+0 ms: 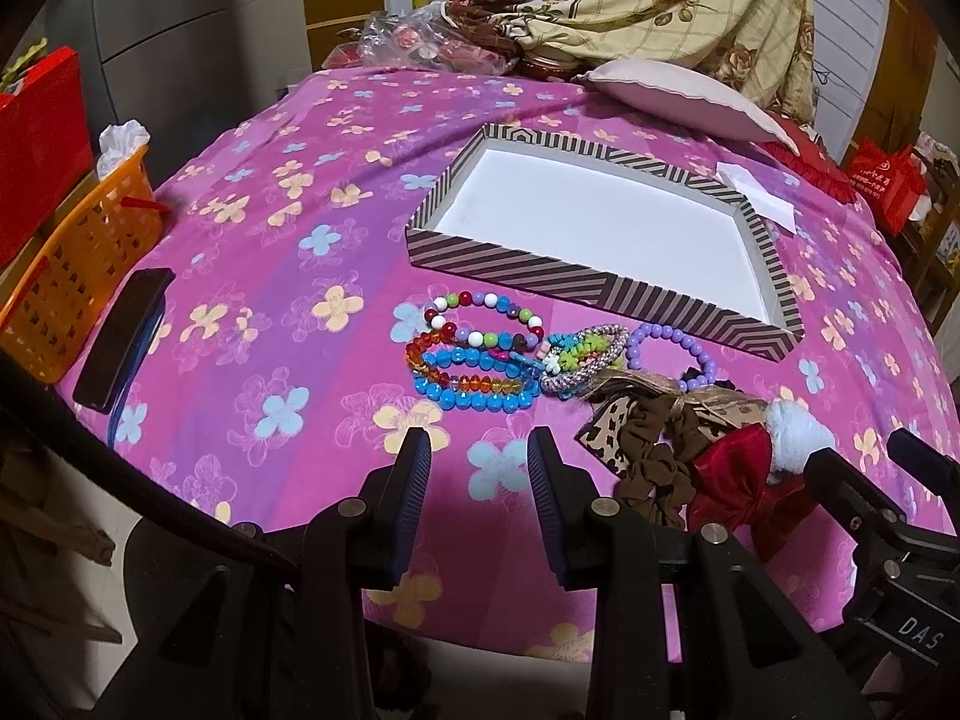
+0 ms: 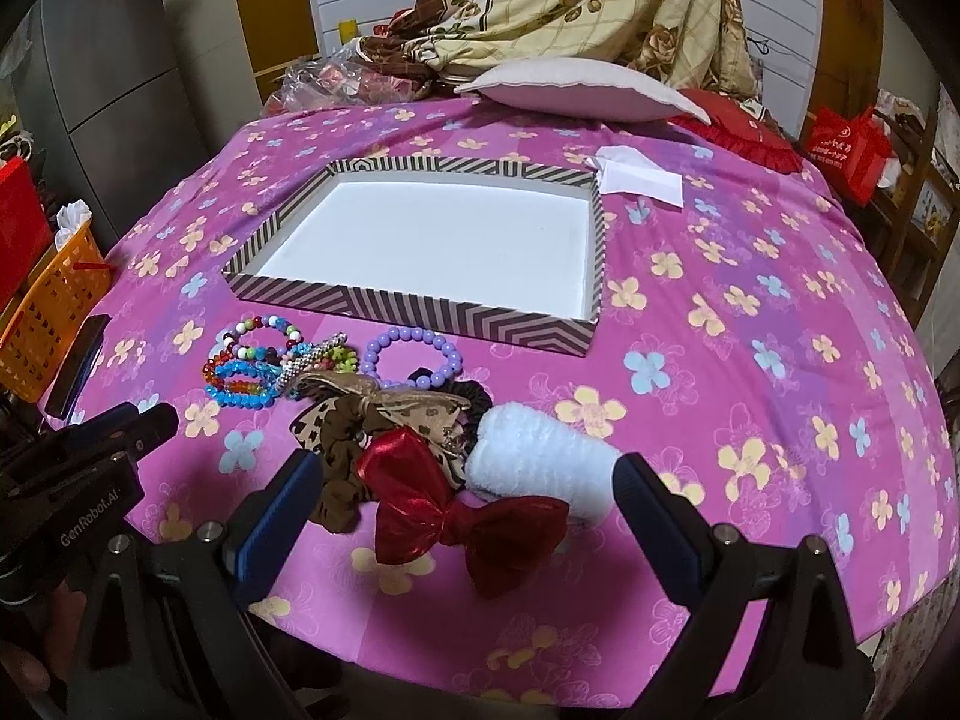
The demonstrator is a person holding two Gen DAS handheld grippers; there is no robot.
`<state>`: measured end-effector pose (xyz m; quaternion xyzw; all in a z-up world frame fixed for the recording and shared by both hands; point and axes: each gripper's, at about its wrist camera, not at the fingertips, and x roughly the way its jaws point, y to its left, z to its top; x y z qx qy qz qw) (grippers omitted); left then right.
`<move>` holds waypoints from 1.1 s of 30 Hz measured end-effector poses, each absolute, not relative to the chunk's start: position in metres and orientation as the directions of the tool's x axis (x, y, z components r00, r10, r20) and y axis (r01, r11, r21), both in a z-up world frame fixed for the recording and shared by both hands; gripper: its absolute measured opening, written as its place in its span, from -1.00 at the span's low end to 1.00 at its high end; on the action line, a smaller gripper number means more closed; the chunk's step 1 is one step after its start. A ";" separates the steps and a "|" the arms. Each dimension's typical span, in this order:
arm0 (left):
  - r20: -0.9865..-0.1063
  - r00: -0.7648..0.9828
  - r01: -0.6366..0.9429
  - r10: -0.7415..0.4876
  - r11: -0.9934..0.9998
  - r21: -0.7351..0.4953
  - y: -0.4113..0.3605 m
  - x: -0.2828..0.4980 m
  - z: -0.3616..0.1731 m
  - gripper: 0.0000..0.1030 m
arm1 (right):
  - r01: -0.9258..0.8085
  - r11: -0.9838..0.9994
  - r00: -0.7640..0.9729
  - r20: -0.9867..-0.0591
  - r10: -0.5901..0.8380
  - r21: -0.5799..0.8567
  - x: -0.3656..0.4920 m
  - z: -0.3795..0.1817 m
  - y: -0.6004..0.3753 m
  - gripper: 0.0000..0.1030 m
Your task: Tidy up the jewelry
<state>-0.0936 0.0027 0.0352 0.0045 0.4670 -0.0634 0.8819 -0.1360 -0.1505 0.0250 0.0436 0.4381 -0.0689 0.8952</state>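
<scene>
A striped shallow box (image 1: 612, 291) (image 2: 420, 312) with a white, empty inside lies on the pink flowered cloth. In front of it lies a heap of bead bracelets (image 1: 474, 354) (image 2: 252, 366), a purple bead bracelet (image 1: 672, 348) (image 2: 414, 357), brown scrunchies and a leopard bow (image 1: 654, 450) (image 2: 384, 408), a red bow (image 1: 744, 474) (image 2: 456, 510) and a white fluffy scrunchie (image 1: 792, 432) (image 2: 540, 462). My left gripper (image 1: 480, 450) is open and empty, just short of the bracelets. My right gripper (image 2: 468, 474) is wide open, its jaws on either side of the red bow and the white scrunchie.
An orange basket (image 1: 72, 264) (image 2: 48, 324) and a dark phone (image 1: 120, 342) (image 2: 78, 372) sit at the left edge. A pillow (image 1: 678, 96) (image 2: 576, 90), a white paper (image 1: 762, 192) (image 2: 642, 180) and a plastic bag (image 1: 420, 42) lie behind the box.
</scene>
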 end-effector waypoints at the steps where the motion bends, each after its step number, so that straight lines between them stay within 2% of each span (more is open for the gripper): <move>1: -0.825 0.555 0.115 -0.106 0.992 -0.050 0.003 -0.094 0.035 -0.06 | 0.161 0.987 0.607 -0.790 -0.085 0.018 -0.136 0.025 -0.151 0.93; 17: -0.847 0.519 0.090 -0.117 0.993 -0.082 0.018 -0.085 0.026 -0.06 | 0.140 0.989 0.601 -0.797 -0.055 0.038 -0.137 0.019 -0.165 0.94; 33: -0.876 0.464 -0.040 -0.134 0.984 -0.172 0.069 -0.056 0.010 -0.06 | 0.137 0.988 0.595 -0.804 -0.022 0.074 -0.134 0.014 -0.180 0.94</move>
